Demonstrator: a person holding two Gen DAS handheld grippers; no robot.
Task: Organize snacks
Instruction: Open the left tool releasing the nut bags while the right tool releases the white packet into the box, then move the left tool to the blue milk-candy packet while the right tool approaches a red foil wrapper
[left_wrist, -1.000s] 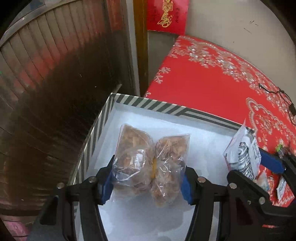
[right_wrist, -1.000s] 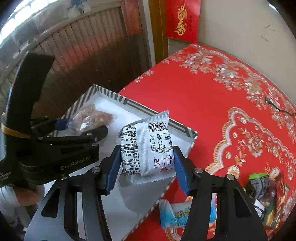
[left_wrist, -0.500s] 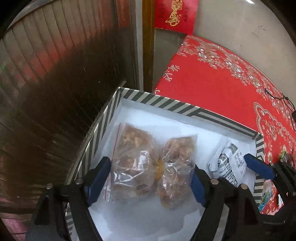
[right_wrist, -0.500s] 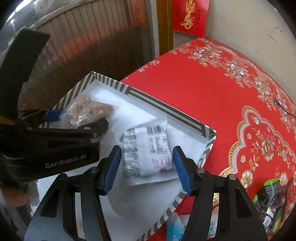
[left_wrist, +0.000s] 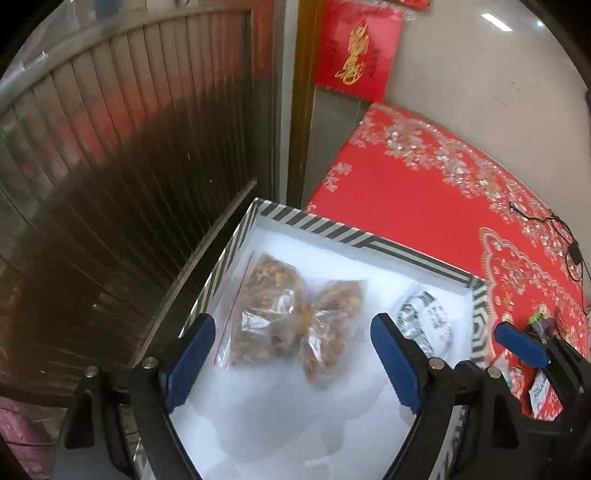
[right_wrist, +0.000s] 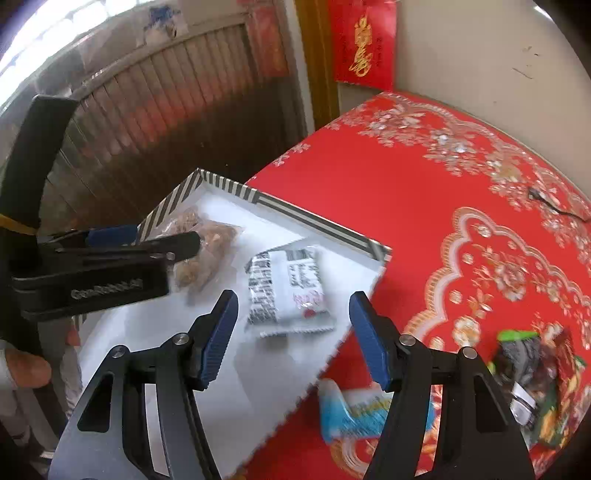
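Two snacks are already laid in the striped box (right_wrist: 184, 192): the white packet (right_wrist: 286, 291) centrally, the clear nut bag (left_wrist: 291, 321) toward ten o'clock. Loose packets (right_wrist: 364, 413) at five o'clock are judged left. Both the right gripper (right_wrist: 293, 339) and left gripper (left_wrist: 291, 363) have just been opened wide; nothing is held.

We see our left gripper (left_wrist: 291, 354) as two black arms, each tipped with a ribbed blue pad, round silver screws at the joints and slotted cut-outs in the black frame; our right gripper (right_wrist: 293, 336) is built alike, black linkage with triangular openings, blue ridged pads (right_wrist: 221, 336) and silver screw heads near each finger's base; in the right wrist view the left gripper's black body bears pale embossed lettering along its side, a yellow band wraps its upright black handle, and a hand (right_wrist: 22, 369) shows at the frame's left edge.
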